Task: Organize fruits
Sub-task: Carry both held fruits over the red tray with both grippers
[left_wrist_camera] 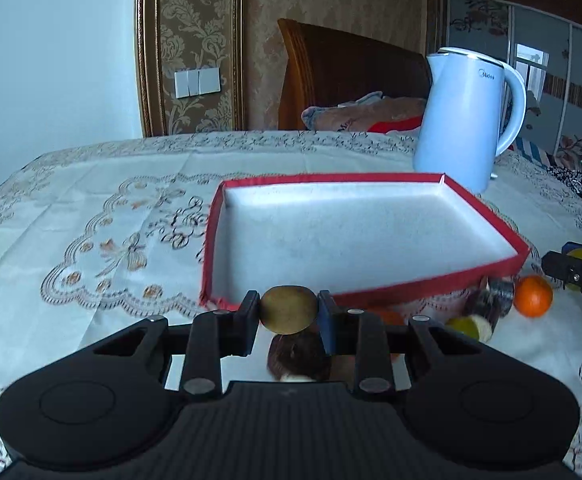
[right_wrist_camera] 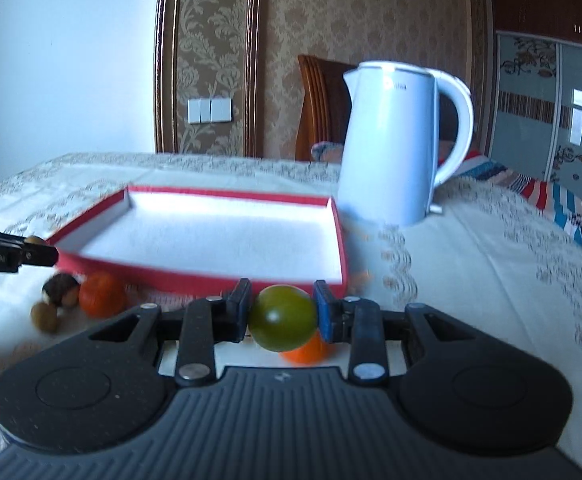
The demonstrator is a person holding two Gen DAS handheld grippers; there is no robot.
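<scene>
My left gripper [left_wrist_camera: 289,312] is shut on a brown kiwi [left_wrist_camera: 289,309], held above the table just in front of the red tray [left_wrist_camera: 431,285]. My right gripper [right_wrist_camera: 283,316] is shut on a green round fruit [right_wrist_camera: 283,317], near the tray's [right_wrist_camera: 195,270] front right corner. The tray is white inside and holds nothing. On the cloth lie an orange [left_wrist_camera: 533,296], a green fruit [left_wrist_camera: 467,326], dark fruits [left_wrist_camera: 299,358] and, in the right wrist view, an orange [right_wrist_camera: 103,294], a dark fruit [right_wrist_camera: 61,290] and a small brown fruit [right_wrist_camera: 45,317]. Another orange [right_wrist_camera: 307,350] lies under the right gripper.
A white electric kettle [left_wrist_camera: 465,120] stands behind the tray's right corner; it also shows in the right wrist view [right_wrist_camera: 391,140]. The table has a lace-patterned cloth [left_wrist_camera: 91,220]. A bed with a wooden headboard [left_wrist_camera: 351,68] lies beyond the table.
</scene>
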